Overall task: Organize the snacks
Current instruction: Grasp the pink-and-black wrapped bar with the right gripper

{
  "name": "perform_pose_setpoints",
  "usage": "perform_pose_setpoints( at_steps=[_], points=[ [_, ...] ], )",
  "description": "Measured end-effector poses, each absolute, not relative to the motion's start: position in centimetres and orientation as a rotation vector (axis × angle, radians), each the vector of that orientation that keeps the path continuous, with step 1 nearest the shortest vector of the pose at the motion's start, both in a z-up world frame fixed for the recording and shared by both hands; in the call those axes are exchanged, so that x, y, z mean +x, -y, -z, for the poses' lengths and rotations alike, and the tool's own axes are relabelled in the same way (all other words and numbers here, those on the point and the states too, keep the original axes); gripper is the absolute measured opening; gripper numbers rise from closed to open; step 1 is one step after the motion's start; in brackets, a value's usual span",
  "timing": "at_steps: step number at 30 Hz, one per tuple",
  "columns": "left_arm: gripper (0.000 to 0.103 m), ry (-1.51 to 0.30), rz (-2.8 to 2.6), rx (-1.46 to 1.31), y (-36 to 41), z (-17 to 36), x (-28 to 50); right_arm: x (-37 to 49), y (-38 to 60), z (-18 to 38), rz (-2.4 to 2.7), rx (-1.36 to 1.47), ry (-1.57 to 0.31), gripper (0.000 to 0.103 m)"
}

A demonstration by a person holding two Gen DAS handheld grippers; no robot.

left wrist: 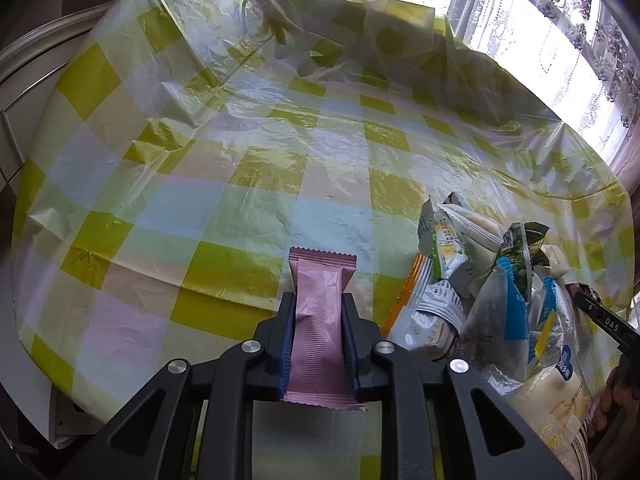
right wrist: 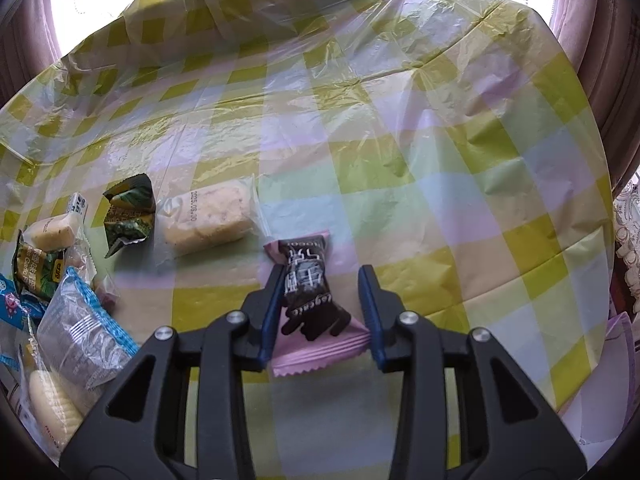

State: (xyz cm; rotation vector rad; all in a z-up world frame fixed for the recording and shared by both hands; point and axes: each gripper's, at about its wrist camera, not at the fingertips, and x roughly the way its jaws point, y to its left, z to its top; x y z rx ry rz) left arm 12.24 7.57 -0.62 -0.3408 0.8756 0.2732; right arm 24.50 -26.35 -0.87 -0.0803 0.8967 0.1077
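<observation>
In the left wrist view, a plain pink snack wrapper (left wrist: 320, 276) lies lengthwise between the blue pads, and my left gripper (left wrist: 318, 298) is shut on it, over the checked tablecloth (left wrist: 200, 168). In the right wrist view, a pink packet with a dark brown printed face (right wrist: 306, 268) lies on the cloth between the jaws of my right gripper (right wrist: 321, 271). The left pad touches the packet's edge, while the right pad stands apart from it with cloth showing in the gap. A heap of mixed snack packets (left wrist: 484, 280) sits to the right of the left gripper.
A clear-wrapped pale cake (right wrist: 208, 218) and a green foil packet (right wrist: 130, 212) lie left of the right gripper, with more packets (right wrist: 76, 320) piled at the lower left. The plastic cloth (right wrist: 460, 152) is wrinkled. Curtained windows stand behind the table. A person's hand (left wrist: 616, 396) shows at the right edge.
</observation>
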Motion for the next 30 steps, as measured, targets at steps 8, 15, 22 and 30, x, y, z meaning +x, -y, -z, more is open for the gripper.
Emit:
perform_pose_setpoints(
  at_steps=[8, 15, 22, 30],
  points=[
    [0.022, -0.842, -0.283, -0.337, -7.5, 0.0, 11.4, 22.9, 26.4, -0.2, -0.115, -0.072, -0.885, 0.04],
    [0.022, -0.788, -0.32, -0.308, -7.0, -1.5, 10.2, 21.3, 27.1, -1.2, -0.134, -0.047, -0.867, 0.04],
    [0.022, -0.742, -0.357, -0.278, -6.2, -3.3, 8.9, 19.5, 28.6, -1.8, -0.168, 0.01, -0.855, 0.037],
    [0.022, -0.72, -0.357, -0.261, -4.1, -5.2, 7.3, 17.8, 30.1, -2.2, -0.217, 0.076, -0.851, 0.011]
  ],
)
